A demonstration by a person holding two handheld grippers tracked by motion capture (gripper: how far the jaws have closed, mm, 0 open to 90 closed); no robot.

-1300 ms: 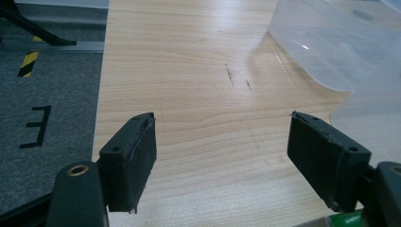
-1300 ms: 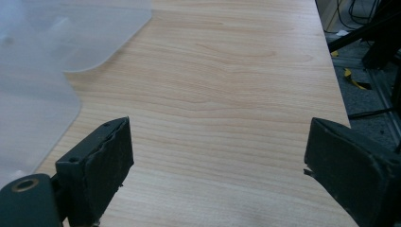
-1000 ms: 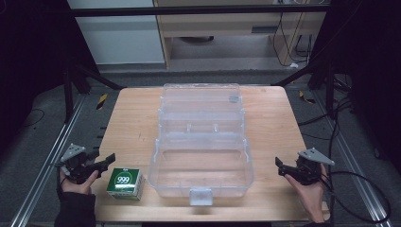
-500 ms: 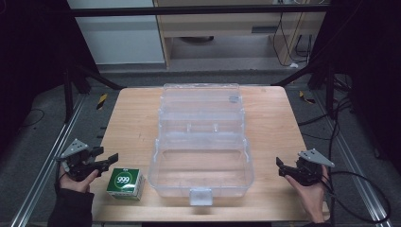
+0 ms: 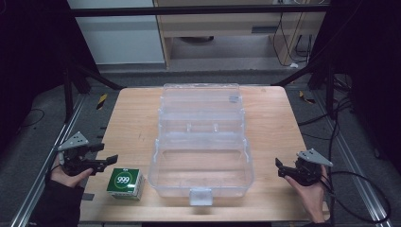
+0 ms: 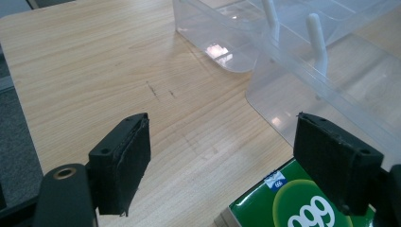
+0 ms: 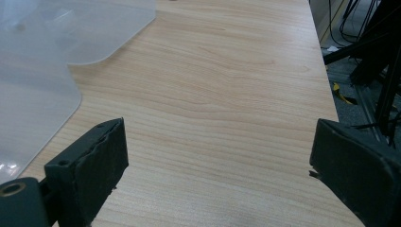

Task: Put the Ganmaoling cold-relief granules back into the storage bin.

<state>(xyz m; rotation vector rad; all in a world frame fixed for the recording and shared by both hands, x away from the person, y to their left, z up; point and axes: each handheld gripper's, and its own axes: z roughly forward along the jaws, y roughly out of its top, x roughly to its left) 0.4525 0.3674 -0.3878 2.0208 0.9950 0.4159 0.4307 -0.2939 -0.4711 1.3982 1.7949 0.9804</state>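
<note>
A: Left side status?
B: My left tool [image 5: 105,161] sits over the bench [image 5: 132,118] edge, pointing level toward the green box [image 5: 125,182]. Its jaws have just been opening, nothing between them. The box lies flat just beside the clear bin [image 5: 201,163], at its near-left corner.
A: Right?
B: My right tool [image 5: 280,169] is held low near the bench's right edge, jaws spread wide over bare wood, aimed at the bin.

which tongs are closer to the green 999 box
Left. The left tongs hover just above and left of the green box, jaws open, not touching. The right tongs sit beyond the clear container.
</note>
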